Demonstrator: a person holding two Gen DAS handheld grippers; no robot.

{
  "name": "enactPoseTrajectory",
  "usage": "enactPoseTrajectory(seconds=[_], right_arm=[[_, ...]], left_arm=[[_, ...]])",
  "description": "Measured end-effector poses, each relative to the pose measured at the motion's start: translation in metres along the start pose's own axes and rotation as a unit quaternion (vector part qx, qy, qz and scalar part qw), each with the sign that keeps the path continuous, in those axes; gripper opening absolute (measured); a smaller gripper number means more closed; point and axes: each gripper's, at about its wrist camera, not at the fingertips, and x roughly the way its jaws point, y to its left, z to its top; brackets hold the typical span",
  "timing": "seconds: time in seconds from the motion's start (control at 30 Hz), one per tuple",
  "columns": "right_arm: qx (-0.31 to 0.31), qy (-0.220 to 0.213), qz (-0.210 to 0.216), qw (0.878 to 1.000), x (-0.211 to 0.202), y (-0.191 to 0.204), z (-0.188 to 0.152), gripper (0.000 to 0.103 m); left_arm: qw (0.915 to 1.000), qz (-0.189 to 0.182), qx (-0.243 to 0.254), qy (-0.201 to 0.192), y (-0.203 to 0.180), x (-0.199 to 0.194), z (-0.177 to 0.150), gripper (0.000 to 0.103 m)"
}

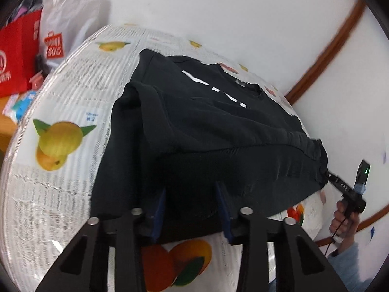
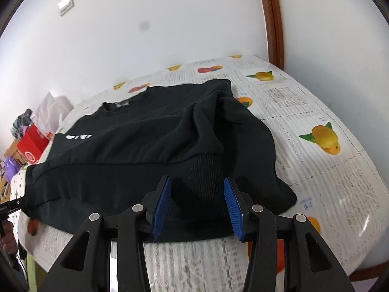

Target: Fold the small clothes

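Note:
A black sweatshirt (image 1: 206, 126) with white lettering lies on a table with a fruit-print cloth (image 1: 60, 102). Its sleeves are folded in over the body. My left gripper (image 1: 192, 189) is open, its blue pads on either side of the ribbed hem at one bottom corner. My right gripper (image 2: 197, 185) is open too, its pads straddling the hem at the other bottom corner of the sweatshirt (image 2: 150, 141). In the left wrist view the right gripper (image 1: 327, 174) shows at the hem's far end. The hem looks slightly raised off the cloth.
A red bag (image 1: 19, 56) and a white plastic bag (image 1: 70, 24) stand past the table's far left edge. White walls with brown wooden trim (image 1: 325, 56) surround the table. The tablecloth (image 2: 316, 126) extends to the right of the sweatshirt.

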Motion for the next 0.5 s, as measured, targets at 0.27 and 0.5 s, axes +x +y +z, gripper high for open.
enactPoseTrajectory(seconds=[0.27, 0.5], right_arm=[[0.01, -0.044, 0.046, 0.998, -0.008, -0.002, 0.01, 0.014], [0.07, -0.079, 0.122, 0.987, -0.015, -0.02, 0.041, 0.014]], left_arm=[[0.9996, -0.014, 0.009, -0.025, -0.014, -0.024, 0.013, 0.013], [0.998, -0.019, 0.017, -0.057, -0.027, -0.031, 0.058, 0.012]])
